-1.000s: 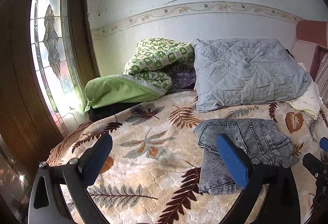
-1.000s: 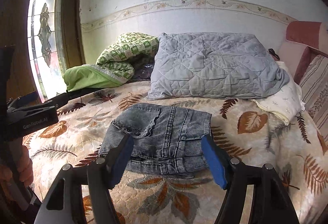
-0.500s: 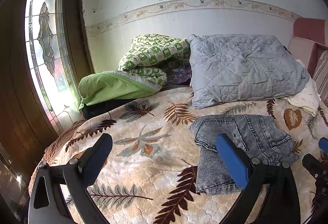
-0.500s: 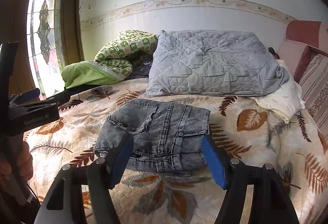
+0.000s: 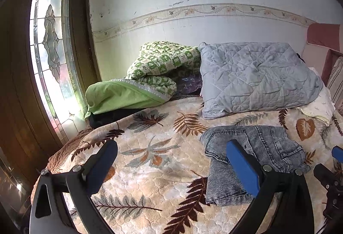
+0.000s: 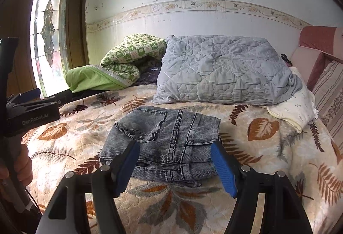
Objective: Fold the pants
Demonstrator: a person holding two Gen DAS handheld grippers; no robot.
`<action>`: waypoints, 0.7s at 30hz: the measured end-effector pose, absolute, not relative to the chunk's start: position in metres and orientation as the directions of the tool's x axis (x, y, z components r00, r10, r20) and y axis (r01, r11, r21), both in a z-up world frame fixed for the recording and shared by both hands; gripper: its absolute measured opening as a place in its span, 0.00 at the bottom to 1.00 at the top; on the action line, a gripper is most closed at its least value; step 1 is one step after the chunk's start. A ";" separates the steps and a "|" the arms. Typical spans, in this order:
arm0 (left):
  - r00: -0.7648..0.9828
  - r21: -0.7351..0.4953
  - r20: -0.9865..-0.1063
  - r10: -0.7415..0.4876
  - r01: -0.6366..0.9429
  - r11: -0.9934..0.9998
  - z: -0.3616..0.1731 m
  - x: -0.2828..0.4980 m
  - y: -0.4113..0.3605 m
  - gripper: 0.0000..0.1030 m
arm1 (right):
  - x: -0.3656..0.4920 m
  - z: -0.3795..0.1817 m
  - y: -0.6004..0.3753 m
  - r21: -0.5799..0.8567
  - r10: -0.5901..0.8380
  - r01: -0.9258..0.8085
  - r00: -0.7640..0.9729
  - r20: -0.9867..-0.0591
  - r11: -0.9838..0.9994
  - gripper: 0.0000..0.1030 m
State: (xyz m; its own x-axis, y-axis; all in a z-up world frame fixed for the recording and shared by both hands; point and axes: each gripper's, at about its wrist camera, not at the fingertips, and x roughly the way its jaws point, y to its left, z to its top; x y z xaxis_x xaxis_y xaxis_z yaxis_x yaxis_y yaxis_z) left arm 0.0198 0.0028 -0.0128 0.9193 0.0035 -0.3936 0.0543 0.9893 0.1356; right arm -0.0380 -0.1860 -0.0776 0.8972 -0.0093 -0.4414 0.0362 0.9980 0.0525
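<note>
Right tool (image 6: 174, 164) agape, folded pants (image 6: 165, 142) front edge

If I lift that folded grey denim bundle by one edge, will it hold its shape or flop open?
The folded jeans would probably sag and unfold: the layers lie loose, with nothing pinning them. Denim looks thick here, so the bundle is likely fairly heavy for its size. On the plush leaf-print bedspread it should drag and bunch rather than slide cleanly.

One pants (image 6: 165, 139) – two tongs (image 5: 171, 169) (image 6: 175, 165) – one grey pillow (image 6: 223, 69).
</note>
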 end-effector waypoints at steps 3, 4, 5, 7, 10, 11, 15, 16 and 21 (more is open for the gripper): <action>0.920 0.134 -0.391 0.003 0.054 0.990 -0.012 0.019 0.003 0.98 | -0.038 -0.077 -0.187 0.055 -0.008 0.035 0.900 -0.437 0.998 0.70; 0.921 0.134 -0.390 0.003 0.053 0.990 -0.012 0.018 0.004 0.98 | -0.038 -0.076 -0.186 0.055 -0.007 0.034 0.900 -0.437 0.998 0.70; 0.920 0.132 -0.391 0.002 0.054 0.990 -0.012 0.019 0.004 0.98 | -0.038 -0.076 -0.186 0.054 -0.006 0.033 0.899 -0.437 0.998 0.70; 0.919 0.128 -0.393 -0.002 0.057 0.990 -0.011 0.019 0.004 0.98 | -0.038 -0.077 -0.185 0.050 -0.006 0.032 0.898 -0.440 0.998 0.70; 0.919 0.135 -0.394 0.011 0.046 0.990 -0.012 0.019 0.004 0.98 | -0.037 -0.078 -0.184 0.045 -0.006 0.029 0.896 -0.444 0.999 0.70; 0.919 0.140 -0.394 0.016 0.043 0.989 -0.012 0.018 0.003 0.98 | -0.037 -0.078 -0.184 0.044 -0.006 0.029 0.896 -0.444 0.999 0.70; 0.920 0.141 -0.391 0.017 0.042 0.989 -0.012 0.018 0.004 0.98 | -0.037 -0.078 -0.184 0.041 -0.007 0.028 0.898 -0.441 0.999 0.70; 0.920 0.141 -0.392 0.017 0.042 0.989 -0.012 0.018 0.004 0.98 | -0.037 -0.078 -0.184 0.041 -0.007 0.028 0.898 -0.440 0.999 0.70; 0.919 0.121 -0.394 0.012 0.038 0.992 -0.011 0.019 0.007 0.98 | -0.037 -0.078 -0.183 0.046 -0.003 0.026 0.897 -0.441 0.999 0.70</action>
